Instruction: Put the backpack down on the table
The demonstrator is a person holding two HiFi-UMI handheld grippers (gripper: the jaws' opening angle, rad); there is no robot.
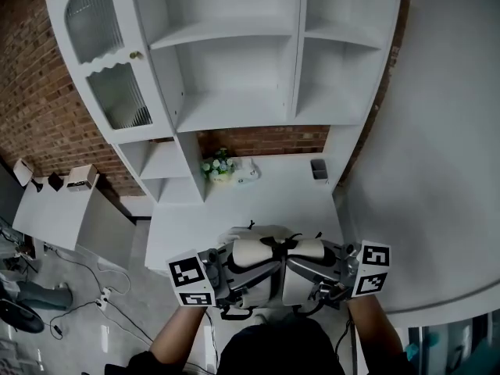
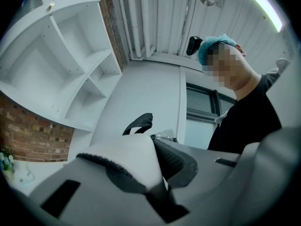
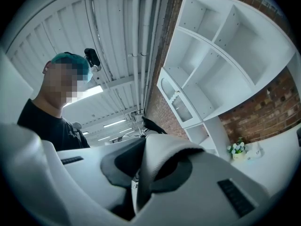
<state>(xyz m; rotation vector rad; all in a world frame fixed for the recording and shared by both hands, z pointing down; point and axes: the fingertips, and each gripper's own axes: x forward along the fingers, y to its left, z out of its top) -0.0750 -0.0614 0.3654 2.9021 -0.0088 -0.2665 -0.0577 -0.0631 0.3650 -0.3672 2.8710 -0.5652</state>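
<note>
In the head view a white backpack (image 1: 262, 250) with black trim hangs between my two grippers, near the front edge of the white table (image 1: 273, 201). My left gripper (image 1: 234, 270) is shut on its left shoulder strap (image 2: 123, 158), a white padded strap with a black mesh edge. My right gripper (image 1: 311, 270) is shut on the right shoulder strap (image 3: 164, 155). The bag's black carry loop (image 2: 139, 122) stands up beyond the left strap. In each gripper view the strap fills the gap between the grey jaws. The bag's lower part is hidden behind my arms.
A small pot of flowers (image 1: 218, 166), a white object (image 1: 248, 173) and a grey cup (image 1: 319, 169) stand at the back of the table. White shelves (image 1: 234, 61) with a glass door rise above. Cables lie on the floor (image 1: 94, 295) at the left.
</note>
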